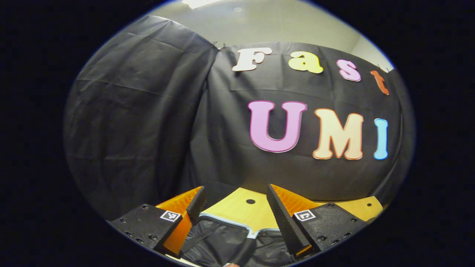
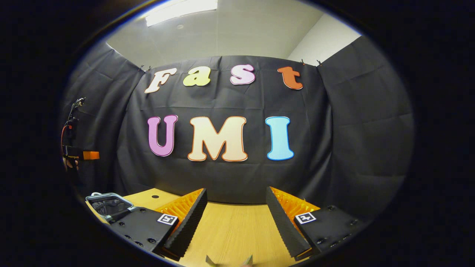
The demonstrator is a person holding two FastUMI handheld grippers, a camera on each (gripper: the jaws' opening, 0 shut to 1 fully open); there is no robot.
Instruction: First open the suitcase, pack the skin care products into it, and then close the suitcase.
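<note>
In the left gripper view, the suitcase (image 1: 222, 241) lies just below and between my fingers, with its black lining and a strap showing inside a pale rim. My left gripper (image 1: 235, 191) is open above it and holds nothing. In the right gripper view, the suitcase (image 2: 107, 204) sits at the far left on the wooden table (image 2: 233, 230), with its pale rim and dark inside visible. My right gripper (image 2: 236, 193) is open over bare table with nothing between its fingers. Two small object tips (image 2: 210, 261) poke up at the bottom edge; I cannot tell what they are.
The black cloth wall stands close behind the table's far edge (image 1: 248, 207). A small device with an orange part (image 2: 76, 154) hangs on the left wall. Bare tabletop stretches ahead of the right gripper.
</note>
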